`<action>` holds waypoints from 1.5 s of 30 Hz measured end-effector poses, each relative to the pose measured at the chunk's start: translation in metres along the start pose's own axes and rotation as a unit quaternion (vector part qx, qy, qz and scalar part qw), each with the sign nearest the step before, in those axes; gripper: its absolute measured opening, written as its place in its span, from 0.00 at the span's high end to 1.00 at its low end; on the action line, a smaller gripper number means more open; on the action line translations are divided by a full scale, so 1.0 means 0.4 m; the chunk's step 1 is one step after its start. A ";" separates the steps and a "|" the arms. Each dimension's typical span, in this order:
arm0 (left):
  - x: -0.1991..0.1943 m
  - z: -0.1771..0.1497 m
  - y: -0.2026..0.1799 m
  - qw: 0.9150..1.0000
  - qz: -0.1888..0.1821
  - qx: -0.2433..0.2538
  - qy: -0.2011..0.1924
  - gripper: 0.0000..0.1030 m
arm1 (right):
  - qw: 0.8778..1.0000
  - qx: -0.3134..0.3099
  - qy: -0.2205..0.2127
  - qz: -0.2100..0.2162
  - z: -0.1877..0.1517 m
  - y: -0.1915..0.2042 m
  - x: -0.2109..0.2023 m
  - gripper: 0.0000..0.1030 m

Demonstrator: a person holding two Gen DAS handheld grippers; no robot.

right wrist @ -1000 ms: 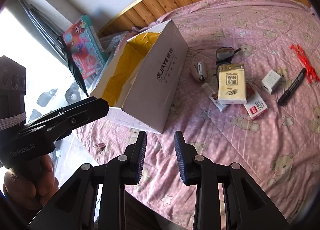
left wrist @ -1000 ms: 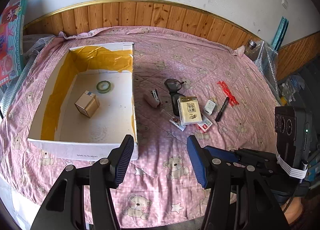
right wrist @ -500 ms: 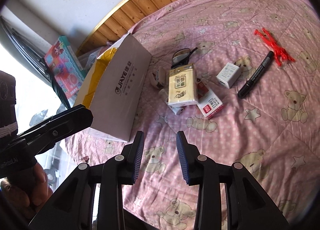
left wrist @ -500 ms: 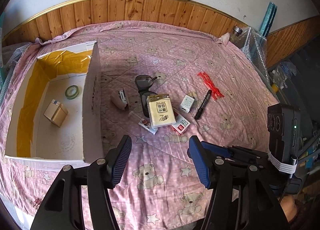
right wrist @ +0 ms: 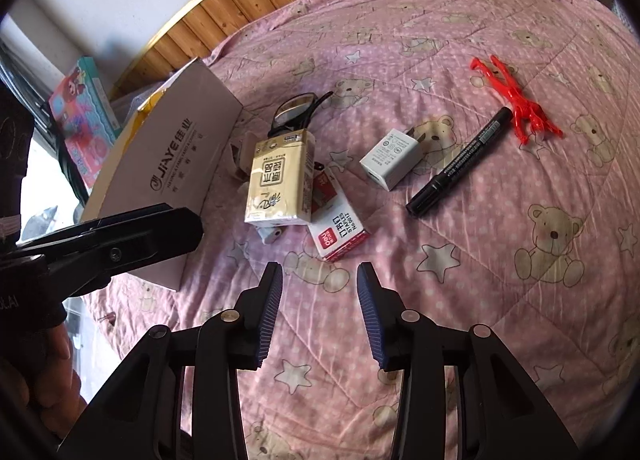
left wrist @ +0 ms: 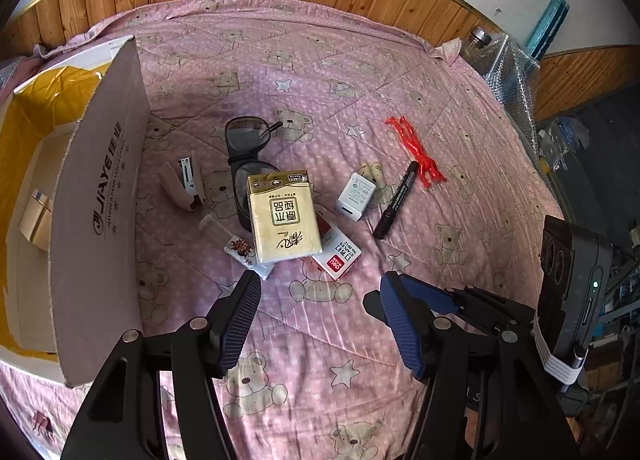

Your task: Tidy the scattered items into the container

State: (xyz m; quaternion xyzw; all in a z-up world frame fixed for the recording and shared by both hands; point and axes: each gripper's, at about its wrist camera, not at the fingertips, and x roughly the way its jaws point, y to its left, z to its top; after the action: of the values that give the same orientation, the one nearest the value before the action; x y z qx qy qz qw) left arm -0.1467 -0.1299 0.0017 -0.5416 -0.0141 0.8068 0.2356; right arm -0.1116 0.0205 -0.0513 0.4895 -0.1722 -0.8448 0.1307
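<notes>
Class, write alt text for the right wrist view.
An open right gripper hovers over a pink bear-print quilt strewn with a cream tissue pack, white charger, black marker and a white cardboard box.

Both grippers now sit nearer the scattered pile than a second ago, with the tissue pack [left wrist: 283, 216] and staple box [right wrist: 338, 232] just ahead of them. The right gripper [right wrist: 319, 314] stands wider apart. The cardboard box [left wrist: 100, 196] has slid to the left edge of the left view.
</notes>
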 end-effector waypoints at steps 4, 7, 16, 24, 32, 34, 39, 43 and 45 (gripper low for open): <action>0.055 0.032 0.021 1.000 -0.007 -0.015 0.014 0.38 | 0.999 -0.028 0.009 -0.013 0.019 0.000 0.039 0.56; 0.096 0.055 0.037 1.000 -0.003 -0.021 0.023 0.38 | 0.998 -0.055 0.021 -0.024 0.033 0.007 0.077 0.56; 0.227 0.104 0.080 0.998 0.009 -0.035 0.055 0.38 | 0.987 -0.145 0.036 -0.058 0.059 0.041 0.173 0.51; 0.258 0.106 0.136 0.997 -0.008 -0.061 0.055 0.46 | 0.983 -0.175 0.024 -0.054 0.069 0.052 0.186 0.59; 0.193 0.096 0.147 0.997 -0.015 -0.066 0.030 0.48 | 0.995 -0.099 0.020 -0.009 0.074 0.010 0.129 0.60; 0.174 0.091 0.146 0.997 -0.017 -0.068 0.024 0.48 | 0.996 -0.092 0.016 -0.008 0.069 0.007 0.114 0.60; 0.125 0.069 0.128 0.998 -0.015 -0.063 0.009 0.48 | 0.997 -0.080 0.007 -0.007 0.055 0.015 0.078 0.60; 0.080 0.046 0.112 0.998 -0.006 -0.059 -0.005 0.48 | 0.997 -0.080 -0.001 -0.007 0.037 0.035 0.046 0.60; 0.056 0.033 0.101 0.999 0.001 -0.051 -0.014 0.48 | 0.997 -0.081 -0.003 -0.007 0.024 0.048 0.034 0.60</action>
State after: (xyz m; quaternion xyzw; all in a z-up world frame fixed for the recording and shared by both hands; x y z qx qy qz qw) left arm -0.1800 -0.1539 -0.0234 -0.5420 -0.0580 0.8126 0.2063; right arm -0.1256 -0.0006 -0.0495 0.4757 -0.1000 -0.8585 0.1636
